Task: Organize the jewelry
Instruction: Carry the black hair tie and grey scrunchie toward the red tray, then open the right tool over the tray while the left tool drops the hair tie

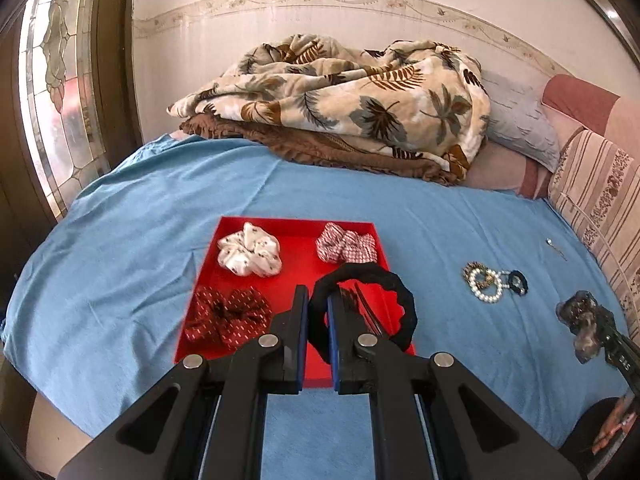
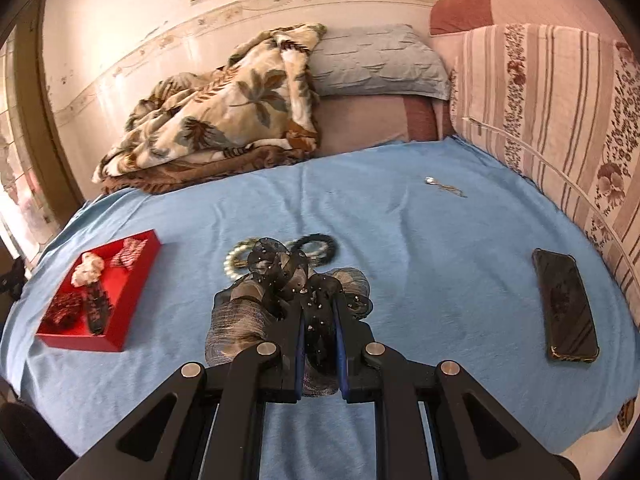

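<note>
Left wrist view: a black scrunchie (image 1: 384,300) is clamped in the left gripper (image 1: 318,300) over the red tray (image 1: 296,268) on the blue bedsheet (image 1: 140,240). Three scrunchies are seen in the tray. A pearl bracelet (image 1: 486,286) lies to the right, well apart. The right gripper (image 2: 318,312) is closed on a sheer black bow (image 2: 288,276), by which the bracelet is partly hidden. A dark phone (image 2: 566,306) lies near a striped cushion (image 2: 540,92).
</note>
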`<state>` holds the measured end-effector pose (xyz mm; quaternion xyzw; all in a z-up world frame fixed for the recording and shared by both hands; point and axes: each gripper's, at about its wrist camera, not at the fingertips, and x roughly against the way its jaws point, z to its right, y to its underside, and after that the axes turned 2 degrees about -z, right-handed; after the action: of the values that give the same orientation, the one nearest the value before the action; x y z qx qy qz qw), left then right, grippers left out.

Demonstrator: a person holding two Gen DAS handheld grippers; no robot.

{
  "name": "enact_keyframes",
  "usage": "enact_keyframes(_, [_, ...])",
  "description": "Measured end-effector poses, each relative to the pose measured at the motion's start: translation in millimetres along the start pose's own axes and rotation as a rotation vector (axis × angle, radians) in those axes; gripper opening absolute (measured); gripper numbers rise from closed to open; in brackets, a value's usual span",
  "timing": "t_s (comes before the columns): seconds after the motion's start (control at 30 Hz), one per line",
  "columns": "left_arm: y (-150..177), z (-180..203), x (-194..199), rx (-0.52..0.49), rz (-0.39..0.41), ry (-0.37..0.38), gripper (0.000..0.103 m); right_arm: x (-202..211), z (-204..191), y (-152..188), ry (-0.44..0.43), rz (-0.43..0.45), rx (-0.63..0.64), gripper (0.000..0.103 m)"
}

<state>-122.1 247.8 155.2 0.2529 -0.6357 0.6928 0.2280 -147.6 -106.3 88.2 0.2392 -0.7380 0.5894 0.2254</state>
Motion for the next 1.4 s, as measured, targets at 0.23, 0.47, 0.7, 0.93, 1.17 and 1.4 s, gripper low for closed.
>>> enact_keyframes(0.23, [-14.4,-11.2,-14.4,-0.016,0.007,-0.004,0.009,11.6,-36.8,-12.2,-0.082,0.014,0.046,0.014])
enact_keyframes(0.47, [-27.3,-30.4,-37.7,0.002,-0.001,-0.017,0.009,10.6,-72.4,-17.8,-0.16,-0.006,0.085,0.014])
enact_keyframes(0.7, [-40.5,-64.5,-67.9,0.046,-0.008,-0.038,0.009,-3.9,-109.8,-23.8,-0.227,-0.045,0.117,0.014])
enact_keyframes(0.93, [-41.0,-116.5,-108.5,0.171,-0.068,-0.016,0.009,-29.1,-158.0,-37.5,-0.291,-0.084,0.16,0.014])
enact_keyframes(1.17, [-43.8,-121.7,-132.3,0.153,-0.116,0.012,0.009,-55.9,-209.3,-41.9,-0.336,-0.113,0.222,0.014])
enact_keyframes(1.4, [-45.9,-120.1,-156.9,0.128,-0.159,-0.022,0.009,-99.0,-247.9,-56.7,-0.353,-0.151,0.255,0.014])
